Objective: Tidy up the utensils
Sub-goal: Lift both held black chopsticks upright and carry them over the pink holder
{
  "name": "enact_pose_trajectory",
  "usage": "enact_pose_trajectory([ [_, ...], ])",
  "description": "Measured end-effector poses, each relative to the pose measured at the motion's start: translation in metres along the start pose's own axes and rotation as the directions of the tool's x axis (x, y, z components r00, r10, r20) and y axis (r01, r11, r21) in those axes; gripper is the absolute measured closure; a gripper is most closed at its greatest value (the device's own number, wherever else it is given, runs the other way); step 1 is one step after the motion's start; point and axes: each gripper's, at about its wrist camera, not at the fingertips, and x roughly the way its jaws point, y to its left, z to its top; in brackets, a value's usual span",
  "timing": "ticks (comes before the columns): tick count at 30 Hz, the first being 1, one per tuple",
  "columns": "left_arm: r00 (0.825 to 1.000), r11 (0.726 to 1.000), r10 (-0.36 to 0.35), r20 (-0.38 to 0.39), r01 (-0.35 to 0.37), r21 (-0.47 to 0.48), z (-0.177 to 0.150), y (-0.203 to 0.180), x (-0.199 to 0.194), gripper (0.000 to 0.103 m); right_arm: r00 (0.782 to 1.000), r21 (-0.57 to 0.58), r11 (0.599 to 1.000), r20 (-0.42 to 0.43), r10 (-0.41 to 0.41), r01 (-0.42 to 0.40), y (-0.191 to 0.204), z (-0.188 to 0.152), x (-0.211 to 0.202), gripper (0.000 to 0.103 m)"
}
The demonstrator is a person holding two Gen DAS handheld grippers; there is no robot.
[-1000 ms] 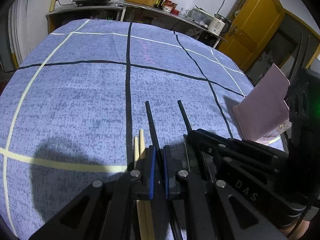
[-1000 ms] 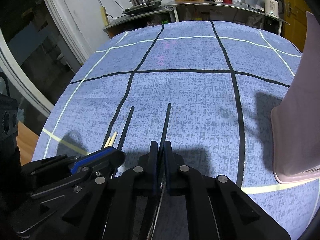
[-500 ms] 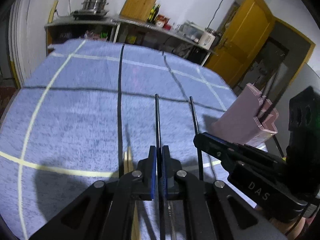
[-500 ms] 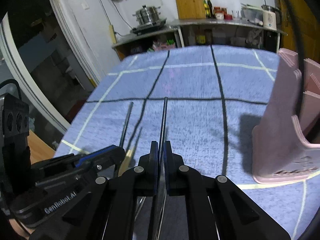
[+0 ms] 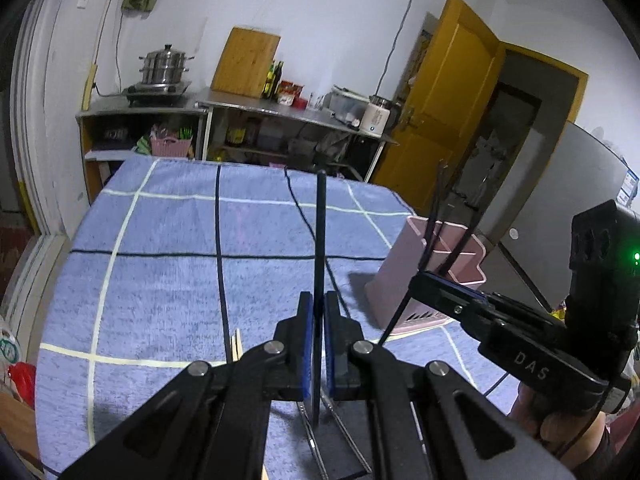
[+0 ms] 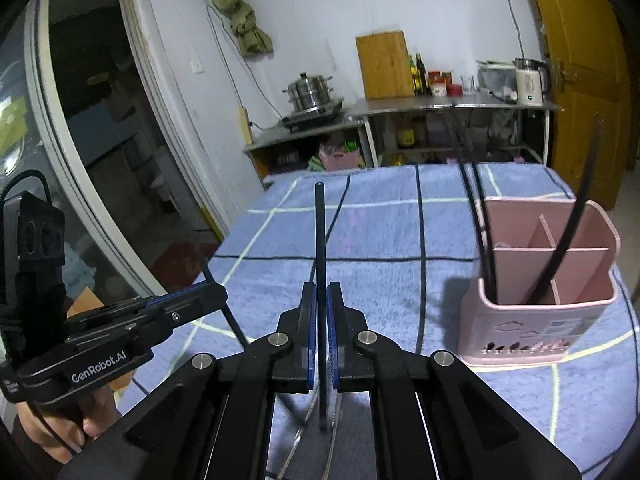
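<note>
Two grippers, each clamped on one black chopstick and held above a worktop [image 5: 160, 280] covered in blue cloth with black and pale grid lines.

Left gripper [image 5: 319, 344]: blue-padded jaws nearly together, pinching a black chopstick [image 5: 319, 240] that runs straight ahead between the fingers and past their tips. Its rear end projects back beneath the gripper. In the right wrist view the same gripper [image 6: 208, 292] shows at the left, its chopstick [image 6: 224, 308] crossing under the tip.

Right gripper [image 6: 321, 340]: jaws likewise drawn narrow on a second black chopstick [image 6: 320, 248], which points forward along the fingers. In the left wrist view this gripper [image 5: 424, 280] sits to the right, level with the holder, and its chopstick [image 5: 400, 312] slants down from the tip.

Pink utensil holder [image 6: 536, 304]: standing on the cloth ahead and to the right of the right gripper, apart from it. Open top, divided by inner walls into compartments. Several black chopsticks [image 6: 556, 256] already stand in it, leaning outward over the rim. Seen also to the right of the left gripper [image 5: 424, 276].

Wooden chopsticks [image 5: 237, 344]: a pale pair lying on the cloth below and just left of the left gripper's fingers, only the ends visible.

One hand [image 6: 80, 424] grips the left gripper's handle at the lower left of the right wrist view.
</note>
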Motion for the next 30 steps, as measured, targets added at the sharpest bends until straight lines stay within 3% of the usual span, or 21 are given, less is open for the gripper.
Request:
enact_pose_trajectory([
  [11,0.999,0.998,-0.037,0.032,0.035,0.047,0.017,-0.025,-0.012,0.098,0.996,0.022,0.999,0.078,-0.036,0.035,-0.015,0.006,-0.047,0.098],
  [24,0.992,0.989,-0.123,-0.031,0.125,0.081,0.015,-0.071,0.015,0.098,0.987,0.071,0.991,0.108,-0.116,0.109,-0.054,0.001,-0.084,0.098],
  [30,0.986,0.98,-0.166,-0.022,0.167,0.111,0.031,-0.101,0.019,0.098,0.978,0.085,0.986,0.143,-0.152,0.141,-0.068,0.015,-0.102,0.098],
])
